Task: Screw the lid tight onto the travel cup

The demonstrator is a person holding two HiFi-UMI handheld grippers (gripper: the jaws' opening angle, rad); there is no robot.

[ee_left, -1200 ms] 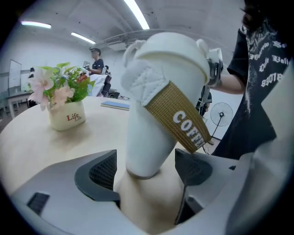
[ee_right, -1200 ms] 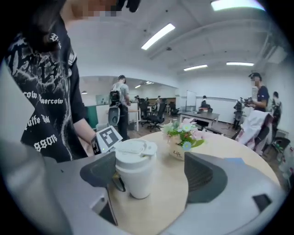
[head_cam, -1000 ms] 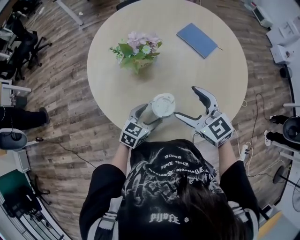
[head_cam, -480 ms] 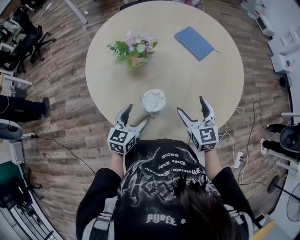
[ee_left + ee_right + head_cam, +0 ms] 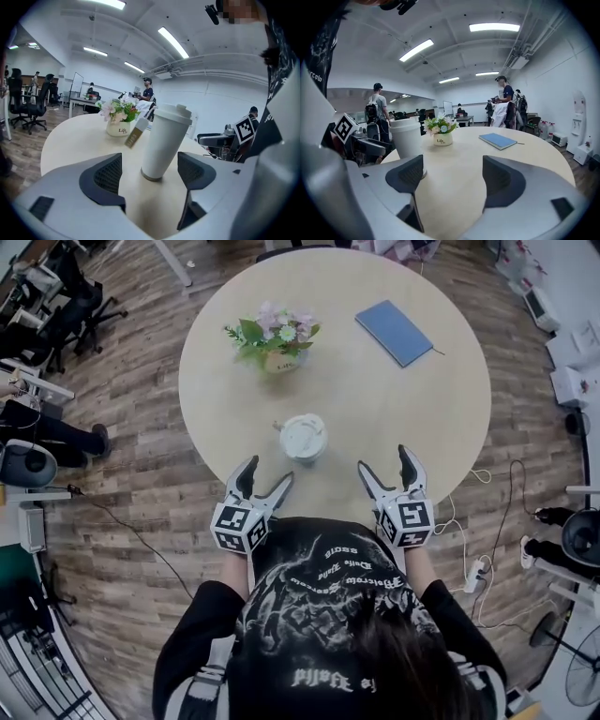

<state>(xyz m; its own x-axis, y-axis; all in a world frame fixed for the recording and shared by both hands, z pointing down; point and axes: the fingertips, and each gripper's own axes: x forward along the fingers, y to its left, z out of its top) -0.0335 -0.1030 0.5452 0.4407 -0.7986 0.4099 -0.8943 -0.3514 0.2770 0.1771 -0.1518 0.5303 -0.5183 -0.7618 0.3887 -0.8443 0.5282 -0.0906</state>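
Note:
A white travel cup (image 5: 303, 437) with its lid on stands upright near the front edge of the round table (image 5: 412, 409); it also shows in the left gripper view as the cup (image 5: 164, 143) and in the right gripper view as the cup (image 5: 407, 137). My left gripper (image 5: 264, 478) is open, drawn back to the table's edge, left of the cup and apart from it. My right gripper (image 5: 387, 468) is at the edge to the cup's right, its jaws wide and closing slowly with nothing between them.
A small pot of flowers (image 5: 273, 338) stands behind the cup, and a blue notebook (image 5: 395, 332) lies at the far right of the table. Office chairs (image 5: 56, 306) and people stand on the wooden floor to the left. Cables run over the floor at right.
Both grippers let go of the cup and pulled back toward me to the table's edge. The cup now stands free on the table.

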